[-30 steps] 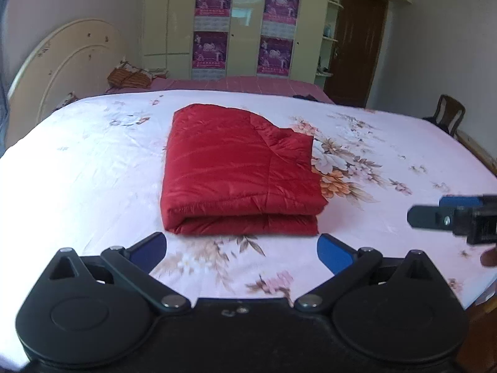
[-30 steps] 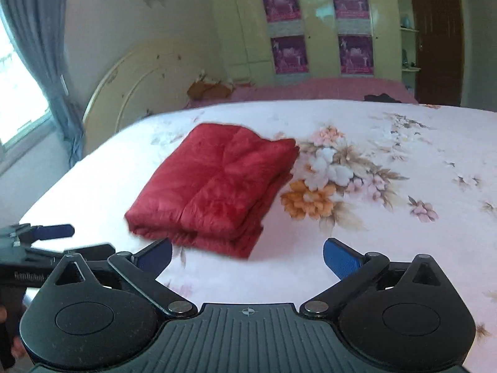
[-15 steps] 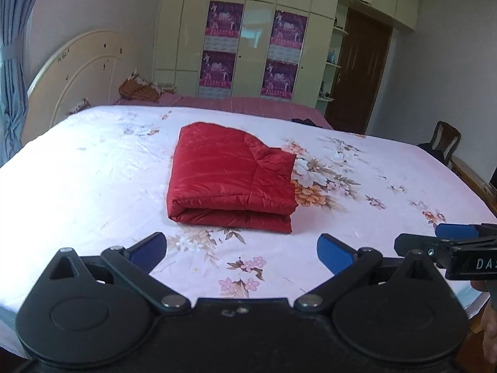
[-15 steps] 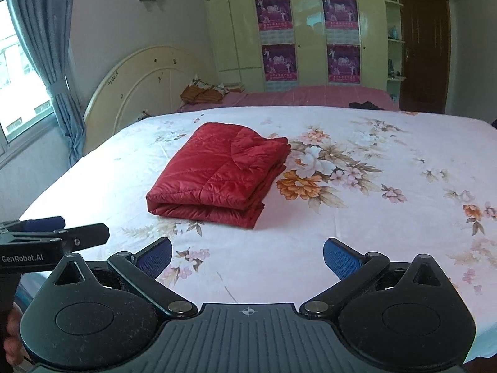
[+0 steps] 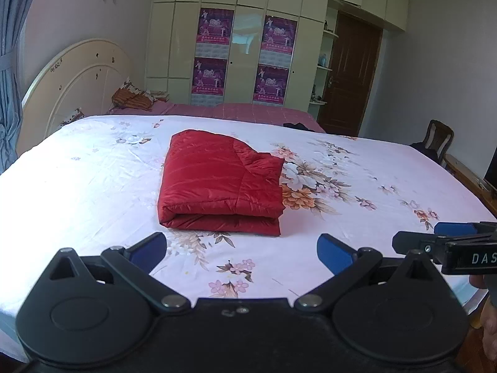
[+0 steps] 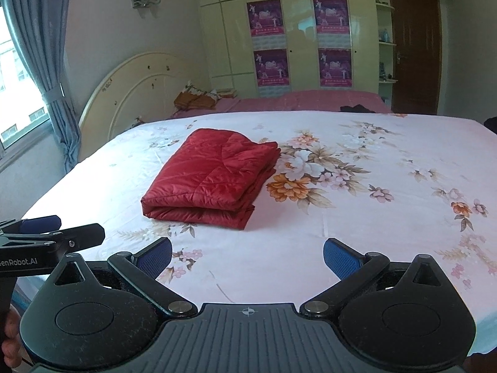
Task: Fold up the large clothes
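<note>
Left claw: matte black body, two round disc housings, angled link arms with silver pivot screws, blue pads at the tips. Right claw: same build, ribbed grey-black centre plate with a small white crosshair mark, textured blue pads. White lettering on side bodies: "DAS", "enRobot.AI".

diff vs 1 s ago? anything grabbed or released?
Both hand-held grippers pulled back from the bed: the left and right now see the folded red jacket smaller and farther off. Nothing grabbed or released. Both stayed open and empty; the jacket stayed folded on the floral sheet.
</note>
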Available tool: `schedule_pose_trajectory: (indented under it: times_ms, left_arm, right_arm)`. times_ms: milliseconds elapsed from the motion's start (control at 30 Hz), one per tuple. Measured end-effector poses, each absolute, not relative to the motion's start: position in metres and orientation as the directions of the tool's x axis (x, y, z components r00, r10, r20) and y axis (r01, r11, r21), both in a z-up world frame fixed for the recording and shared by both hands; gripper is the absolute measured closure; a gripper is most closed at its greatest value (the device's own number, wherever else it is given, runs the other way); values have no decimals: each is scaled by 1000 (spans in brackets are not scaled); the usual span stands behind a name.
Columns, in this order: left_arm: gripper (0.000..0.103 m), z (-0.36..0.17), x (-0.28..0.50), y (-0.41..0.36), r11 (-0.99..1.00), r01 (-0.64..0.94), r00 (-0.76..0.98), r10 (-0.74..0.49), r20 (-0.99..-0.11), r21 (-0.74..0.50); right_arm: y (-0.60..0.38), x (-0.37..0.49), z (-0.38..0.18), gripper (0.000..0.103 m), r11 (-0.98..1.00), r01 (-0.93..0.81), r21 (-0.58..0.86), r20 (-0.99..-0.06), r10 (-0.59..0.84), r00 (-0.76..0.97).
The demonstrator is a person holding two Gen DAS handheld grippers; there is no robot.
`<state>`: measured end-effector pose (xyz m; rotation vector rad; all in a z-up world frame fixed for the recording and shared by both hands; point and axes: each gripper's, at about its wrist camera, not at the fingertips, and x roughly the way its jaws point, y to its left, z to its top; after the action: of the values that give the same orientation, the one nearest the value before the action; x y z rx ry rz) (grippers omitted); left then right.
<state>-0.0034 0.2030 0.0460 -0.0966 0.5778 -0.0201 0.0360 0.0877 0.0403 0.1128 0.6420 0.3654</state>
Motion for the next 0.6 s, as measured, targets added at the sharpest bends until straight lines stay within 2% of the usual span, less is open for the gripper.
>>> schedule_pose_trajectory:
  times_ms: [600]
  left_arm:
    - [0, 50, -2, 202, 996, -2, 841, -47, -539, -91]
  right_arm:
    - [82, 36, 43, 1, 932, -294, 214, -556, 363, 748]
